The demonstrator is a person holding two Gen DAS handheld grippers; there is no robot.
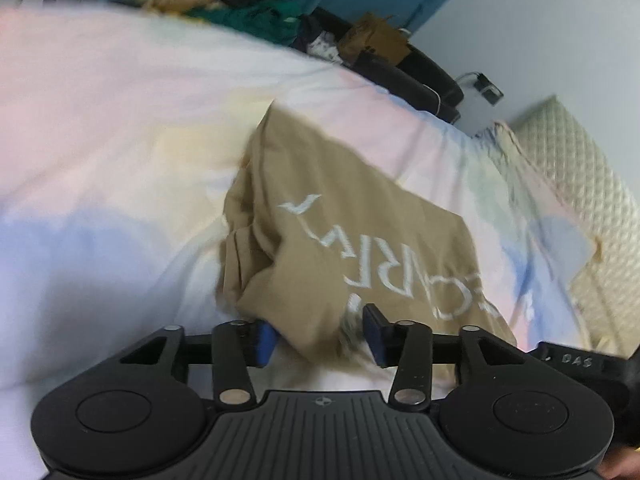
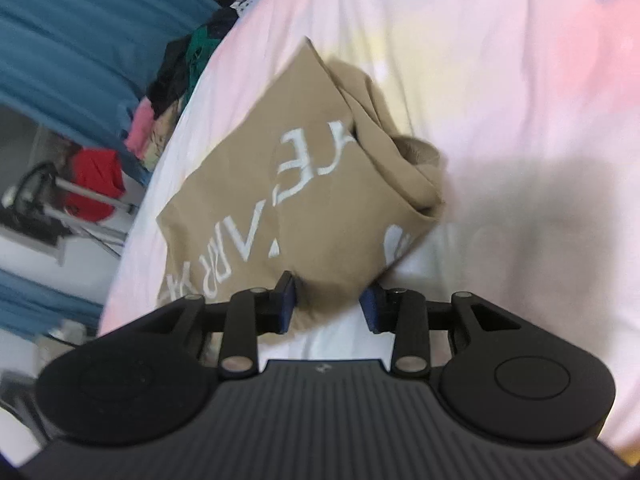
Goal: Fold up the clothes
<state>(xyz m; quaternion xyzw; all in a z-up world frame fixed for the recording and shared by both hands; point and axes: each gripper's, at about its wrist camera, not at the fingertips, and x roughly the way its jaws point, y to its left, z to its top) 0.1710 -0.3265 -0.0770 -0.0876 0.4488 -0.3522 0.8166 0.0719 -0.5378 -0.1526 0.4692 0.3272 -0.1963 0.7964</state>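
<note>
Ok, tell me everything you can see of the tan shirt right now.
The shirt is tan, soft knit by the look, with large white block lettering across it. It lies partly folded on the pastel sheet: one side flat with a straight edge, the other bunched into thick rolls. Its near edge sits between the open left tongs, and in the right view between the open right tongs. Neither pair is closed on it. Motion blur hides whether the pads touch the cloth.

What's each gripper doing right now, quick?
Left gripper: open, jaws either side of the tan shirt edge, not clamped.
Right gripper: open, tan shirt edge between its jaws.
</note>
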